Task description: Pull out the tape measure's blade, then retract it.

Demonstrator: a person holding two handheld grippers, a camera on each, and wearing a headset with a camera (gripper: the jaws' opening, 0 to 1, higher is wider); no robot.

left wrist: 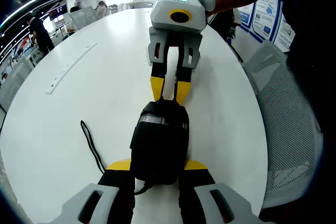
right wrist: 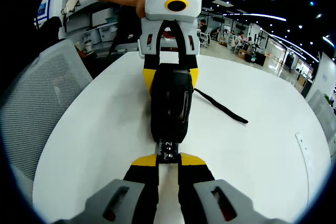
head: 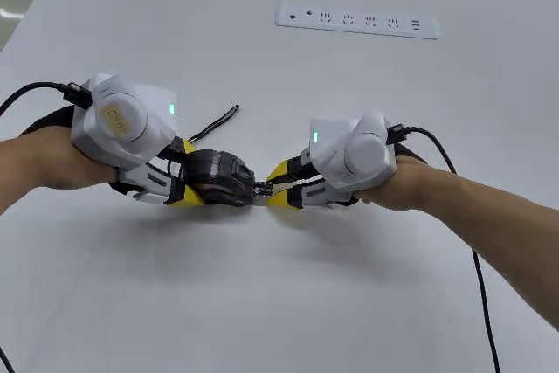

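Closest in, by the right gripper view: right gripper (right wrist: 168, 159), jaws drawn in narrow against the two sides of the blade (right wrist: 168, 150), apparently pinching its end just ahead of the tape measure (right wrist: 169, 100). Only a short numbered stub of blade out of the case mouth, so hardly any extension yet. Just past that, the tape measure itself, black, resting on the white table (head: 262, 303), mouth toward the right gripper. At the back of the tape measure, left gripper (left wrist: 157, 164), closed partway onto the case, yellow pads (left wrist: 119, 164) pressed to both flanks, holding it steady. In the head view, both tools nose to nose with the tape measure between them, the right gripper's tips almost touching its front. Beyond the tape measure, on its far side, black wrist strap (head: 214, 124) trailing loose over the table, seemingly attached at the case's rear. Well beyond the tape measure, farther still, white power strip (head: 358, 20), apart from everything. As for progress, judged at the very start: hold on case and on blade end set, pull-out not yet made beyond that stub. Left to do, by this reading: draw the two tools apart to run the blade out, then ease it back into the case, guarding against a snap-back if released.
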